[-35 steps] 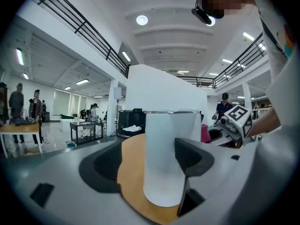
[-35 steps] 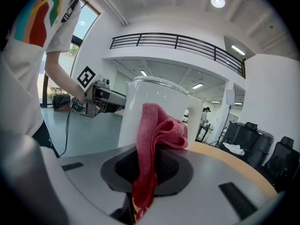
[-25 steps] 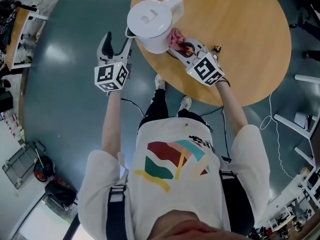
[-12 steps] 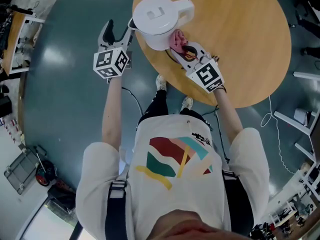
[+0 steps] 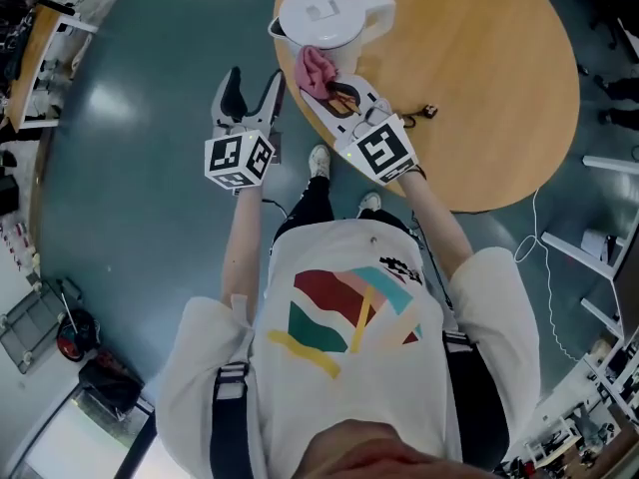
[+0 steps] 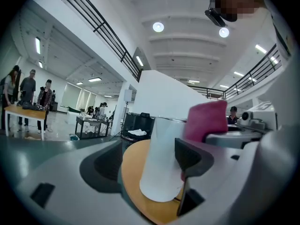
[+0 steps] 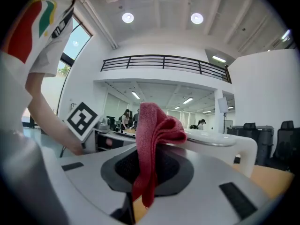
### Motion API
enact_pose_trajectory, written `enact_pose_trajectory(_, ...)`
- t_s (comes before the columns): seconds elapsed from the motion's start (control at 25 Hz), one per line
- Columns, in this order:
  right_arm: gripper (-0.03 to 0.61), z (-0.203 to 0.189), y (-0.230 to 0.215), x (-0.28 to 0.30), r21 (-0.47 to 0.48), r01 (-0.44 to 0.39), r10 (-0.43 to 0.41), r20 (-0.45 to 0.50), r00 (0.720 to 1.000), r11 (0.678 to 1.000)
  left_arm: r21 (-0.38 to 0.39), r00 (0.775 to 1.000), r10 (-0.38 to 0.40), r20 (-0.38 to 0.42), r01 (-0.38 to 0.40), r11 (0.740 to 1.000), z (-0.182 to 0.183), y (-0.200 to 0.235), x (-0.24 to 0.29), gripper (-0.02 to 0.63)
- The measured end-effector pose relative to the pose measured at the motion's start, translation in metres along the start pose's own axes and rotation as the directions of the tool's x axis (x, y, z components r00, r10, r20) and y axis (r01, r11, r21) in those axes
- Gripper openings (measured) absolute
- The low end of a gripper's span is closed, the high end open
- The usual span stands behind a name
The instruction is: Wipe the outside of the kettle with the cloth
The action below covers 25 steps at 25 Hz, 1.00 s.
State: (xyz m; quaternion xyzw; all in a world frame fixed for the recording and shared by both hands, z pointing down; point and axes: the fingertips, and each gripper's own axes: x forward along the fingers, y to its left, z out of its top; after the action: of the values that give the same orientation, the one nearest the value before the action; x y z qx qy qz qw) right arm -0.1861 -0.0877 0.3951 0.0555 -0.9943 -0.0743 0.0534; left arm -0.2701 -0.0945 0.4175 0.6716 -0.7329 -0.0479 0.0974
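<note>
Firstly, left tool (image 5: 254, 81): jaws apart, holding nothing, off the table (image 5: 499, 88) edge, just beside the kettle (image 5: 321, 16). Right tool (image 5: 335, 92): jaws clamped on the pink cloth (image 5: 315, 70). Cloth: bunched against the kettle's near side. Kettle: white, upright, lid on, near the table edge.

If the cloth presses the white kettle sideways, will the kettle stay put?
It may slide: the kettle stands unheld, the left gripper open and apart from it. Tall and close to the table edge, it might tip.
</note>
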Motion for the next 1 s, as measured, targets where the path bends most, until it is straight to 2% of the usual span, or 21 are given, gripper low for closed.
enact_pose_trajectory(0.08, 0.044, 0.0, 0.005, 0.018, -0.027, 0.003, -0.004, -0.015, 1.0, 1.0, -0.015, 1.0, 0.013, -0.004, -0.013, 1.0, -0.005, -0.003, -0.014, 0.382)
enact_pose_trajectory(0.2, 0.044, -0.004, -0.001, 0.043, -0.059, 0.053, -0.056, -0.056, 0.997, 0.997, -0.021, 0.999, 0.035, -0.008, -0.035, 0.999, -0.006, 0.002, -0.029, 0.382)
enact_pose_trajectory(0.44, 0.044, -0.005, -0.007, 0.057, -0.053, 0.108, -0.112, -0.072, 0.991, 0.993, -0.032, 0.997, 0.077, -0.007, -0.077, 0.997, -0.003, 0.022, -0.042, 0.382)
enact_pose_trajectory(0.64, 0.044, -0.007, -0.023, 0.03, 0.002, 0.173, -0.172, -0.051, 0.984, 0.985, -0.035, 0.998, 0.062, -0.019, -0.063, 0.997, -0.007, 0.02, -0.033, 0.382)
enact_pose_trajectory(1.0, 0.044, -0.009, -0.057, -0.029, -0.002, 0.242, -0.241, -0.048, 0.969, 0.97, -0.011, 0.999, -0.026, -0.025, 0.026, 1.0, -0.004, -0.018, -0.002, 0.382)
